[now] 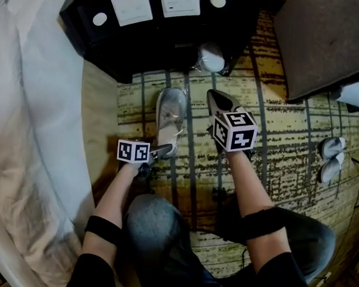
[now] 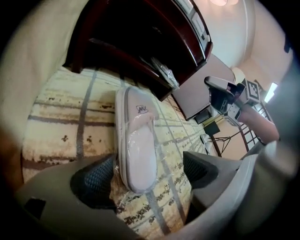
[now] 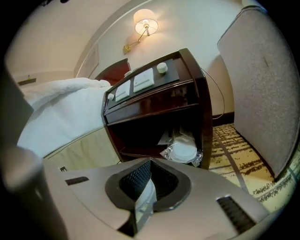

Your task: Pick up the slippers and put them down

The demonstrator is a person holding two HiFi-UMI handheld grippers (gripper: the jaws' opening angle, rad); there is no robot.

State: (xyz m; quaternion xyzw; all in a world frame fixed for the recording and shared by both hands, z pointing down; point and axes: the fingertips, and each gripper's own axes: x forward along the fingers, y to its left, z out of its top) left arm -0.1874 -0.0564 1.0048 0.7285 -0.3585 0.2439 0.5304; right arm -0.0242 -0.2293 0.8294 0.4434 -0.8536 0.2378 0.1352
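Observation:
A white slipper (image 1: 170,118) in clear plastic wrap lies flat on the patterned carpet (image 1: 287,145), toe towards the nightstand. My left gripper (image 1: 161,150) is low at its heel end and open. In the left gripper view the slipper (image 2: 138,145) reaches in between the two dark pads (image 2: 93,180), which do not press on it. My right gripper (image 1: 220,103) hovers to the right of that slipper and is shut. In the right gripper view its jaws (image 3: 145,187) pinch a thin white edge, apparently the second slipper (image 3: 146,197); the rest of it is hidden.
A dark wooden nightstand (image 1: 167,37) stands just ahead, with a wrapped white bundle (image 1: 212,57) in its lower shelf. A bed with white bedding (image 1: 31,102) runs along the left. A grey upholstered panel (image 1: 329,40) is at the upper right. Another white pair (image 1: 332,157) lies at the far right.

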